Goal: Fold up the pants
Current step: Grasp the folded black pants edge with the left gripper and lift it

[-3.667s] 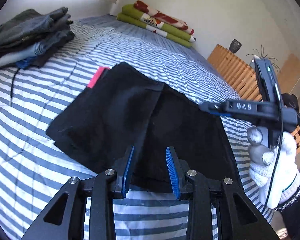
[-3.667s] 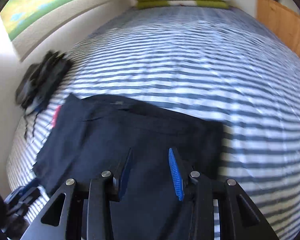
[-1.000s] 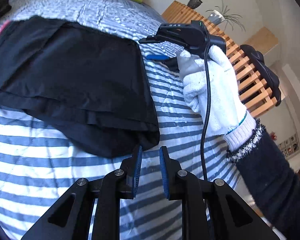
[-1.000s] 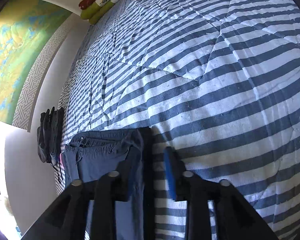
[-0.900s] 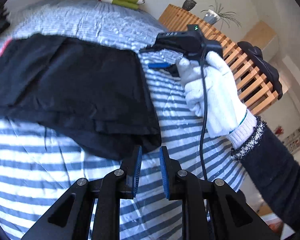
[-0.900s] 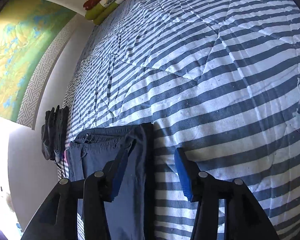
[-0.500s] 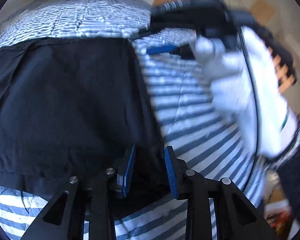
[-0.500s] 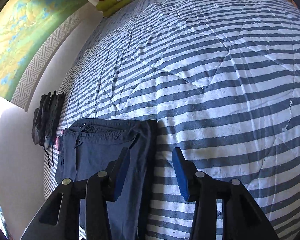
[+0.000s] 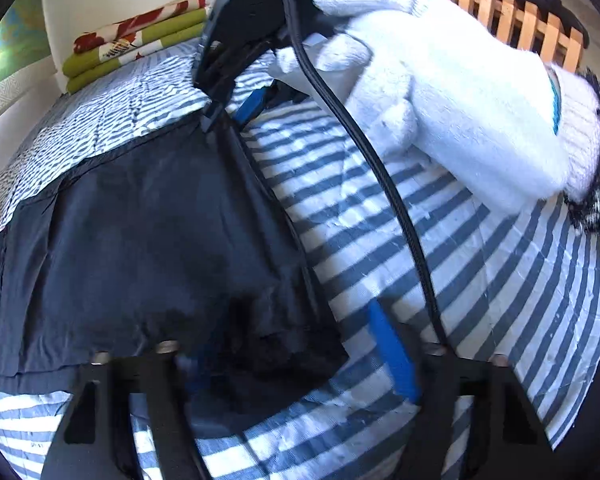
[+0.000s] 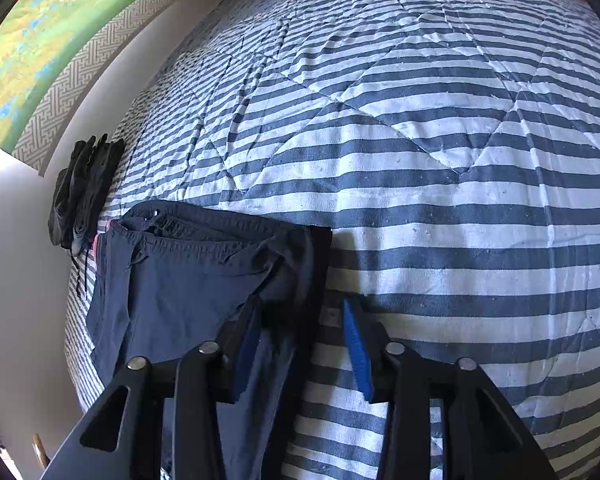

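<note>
Dark navy pants (image 9: 148,232) lie folded on the striped bed cover (image 9: 480,248). My left gripper (image 9: 288,340) points down at their near right corner. Its jaws are opening, with the rumpled corner between them and the right blue pad (image 9: 392,352) out over the stripes. A white-gloved hand (image 9: 440,80) holds my right gripper (image 9: 232,110) at the far right corner of the pants. In the right wrist view the right gripper (image 10: 300,308) straddles the pants' (image 10: 188,280) right edge. Its jaws are closing and the pads stand apart from the cloth.
A stack of dark clothes (image 10: 84,192) sits at the bed's left edge by the wall. Folded green and red blankets (image 9: 136,52) lie at the far end. A wooden slatted bench (image 9: 520,20) stands beside the bed. A black cable (image 9: 380,168) hangs from the right gripper.
My left gripper has moved from the bare stripes onto the pants' near corner and its jaws have widened. The right gripper's jaws have narrowed over the pants' edge, and both views have rolled.
</note>
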Motion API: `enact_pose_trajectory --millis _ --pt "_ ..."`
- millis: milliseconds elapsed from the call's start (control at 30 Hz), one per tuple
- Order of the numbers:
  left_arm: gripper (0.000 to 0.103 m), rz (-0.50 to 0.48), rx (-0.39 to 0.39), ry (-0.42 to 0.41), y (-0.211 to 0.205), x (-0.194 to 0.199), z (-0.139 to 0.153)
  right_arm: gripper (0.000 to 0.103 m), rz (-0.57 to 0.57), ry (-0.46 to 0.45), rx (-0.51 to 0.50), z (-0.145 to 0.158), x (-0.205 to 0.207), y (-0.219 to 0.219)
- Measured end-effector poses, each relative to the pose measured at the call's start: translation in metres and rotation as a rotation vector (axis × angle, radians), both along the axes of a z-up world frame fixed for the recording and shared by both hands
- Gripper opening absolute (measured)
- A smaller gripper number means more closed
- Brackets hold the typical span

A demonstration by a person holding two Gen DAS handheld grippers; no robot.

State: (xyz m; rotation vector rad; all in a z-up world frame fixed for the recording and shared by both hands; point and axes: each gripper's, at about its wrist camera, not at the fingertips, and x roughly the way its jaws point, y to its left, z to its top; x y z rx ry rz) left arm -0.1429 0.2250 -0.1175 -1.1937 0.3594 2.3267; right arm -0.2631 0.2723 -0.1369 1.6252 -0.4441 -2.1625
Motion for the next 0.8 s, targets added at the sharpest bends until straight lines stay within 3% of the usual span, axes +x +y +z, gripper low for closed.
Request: enact_pose_trajectory --millis 100,200,467,633,800 --pt "0.02 0.041 0.074 -0.05 -0.011 -0.016 0.003 0.013 -0.036 -0.017 -0.017 -0.001 -0.001 0.002" --pt "0.013 0.073 0.16 -0.082 -0.025 -0.019 0.013 0.008 -0.078 -0.023 -0.039 0.003 0.001 0.007" --pt "0.008 0.088 0.36 -0.052 -0.065 -0.005 0.061 0.006 -0.154 0.039 -0.05 0.051 0.017 0.002" --pt "0.007 0.143 0.532 -0.04 -0.132 0.004 0.092 0.005 -0.181 0.076 -0.028 0.085 0.019 -0.021" --pt "0.007 0.244 0.676 -0.04 -0.215 0.01 0.109 0.005 -0.149 0.134 -0.001 0.122 0.014 -0.074"
